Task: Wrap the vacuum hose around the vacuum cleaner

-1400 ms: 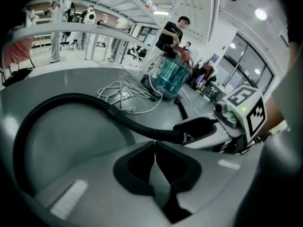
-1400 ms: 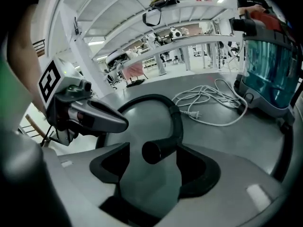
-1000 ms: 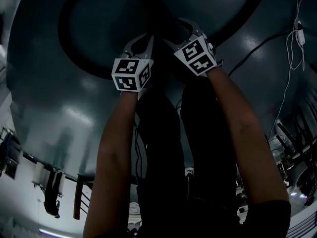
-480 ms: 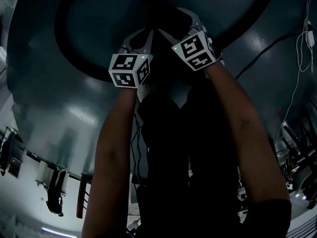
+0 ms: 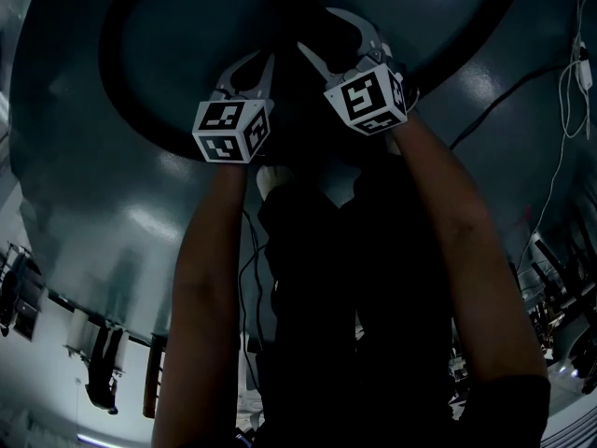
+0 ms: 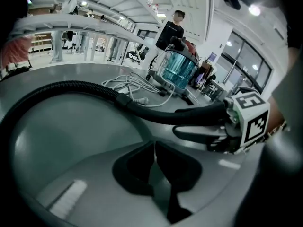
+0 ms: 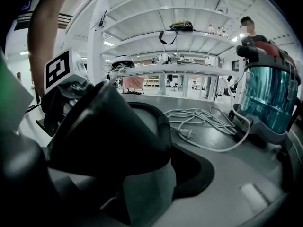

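1. Pinched fully together on nothing at the left tool (image 6: 154,150), aimed down at the smooth grey floor (image 6: 61,122).
2. Just beside it, at 3 o'clock in the left gripper view, the right tool (image 7: 151,155): partly spread and just now narrowing. Straddling the end of the black flexible vacuum hose (image 6: 71,86), with a strip of floor showing between hose and one pad, so not clamped.
3. Outward from that tool: hose running toward 9 o'clock, then curving round in a wide loop on the floor ahead of both tools.
4. Beyond the loop, at 12 to 1 o'clock in the left gripper view and 3 o'clock in the right gripper view: canister vacuum cleaner with teal see-through drum (image 6: 177,70), upright on the floor, well apart from both tools.
5. Between loop and vacuum cleaner: loose white power cord with plug (image 7: 203,117), lying in slack coils on the floor.
6. Farther back, at 12 o'clock: person in a black top (image 6: 170,30) and white shelving (image 7: 189,32).
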Motion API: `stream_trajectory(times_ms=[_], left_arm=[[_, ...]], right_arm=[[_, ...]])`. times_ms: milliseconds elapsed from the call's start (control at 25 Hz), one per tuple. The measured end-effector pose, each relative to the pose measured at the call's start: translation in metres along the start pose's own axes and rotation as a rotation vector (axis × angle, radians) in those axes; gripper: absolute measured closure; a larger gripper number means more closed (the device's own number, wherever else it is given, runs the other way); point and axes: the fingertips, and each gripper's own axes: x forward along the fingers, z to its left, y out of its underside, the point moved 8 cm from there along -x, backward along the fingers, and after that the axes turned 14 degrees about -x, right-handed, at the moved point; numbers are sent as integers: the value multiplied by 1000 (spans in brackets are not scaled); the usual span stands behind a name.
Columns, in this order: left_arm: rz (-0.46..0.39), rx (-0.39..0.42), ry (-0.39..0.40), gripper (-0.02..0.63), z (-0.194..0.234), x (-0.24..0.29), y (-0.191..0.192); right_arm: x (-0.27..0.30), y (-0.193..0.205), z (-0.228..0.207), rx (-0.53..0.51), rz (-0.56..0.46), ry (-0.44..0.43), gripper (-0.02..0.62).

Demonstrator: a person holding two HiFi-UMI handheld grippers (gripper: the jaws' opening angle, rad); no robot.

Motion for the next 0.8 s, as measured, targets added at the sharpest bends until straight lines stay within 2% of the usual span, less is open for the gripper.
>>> stream_trajectory(times_ms=[80,280,360,600,800], left_arm=[[-2,-1,1,588,-1,1,0],[-10,2,13,588,-9,-7,-8],[-6,8,14,588,-13,-12,-14],[-1,9,8,589,-27,-44,-35],[0,16,8,589,-55,-79,-62]], right_arm=[[-1,0,-5,-2,1,23,388],[-4,-19,-20,-29,-27,71,398],[-4,-29,-27,-43,-18,87,442],[-21,-63,-40,18,31,82,449],[-56,-99,-54,62,64,83,451]])
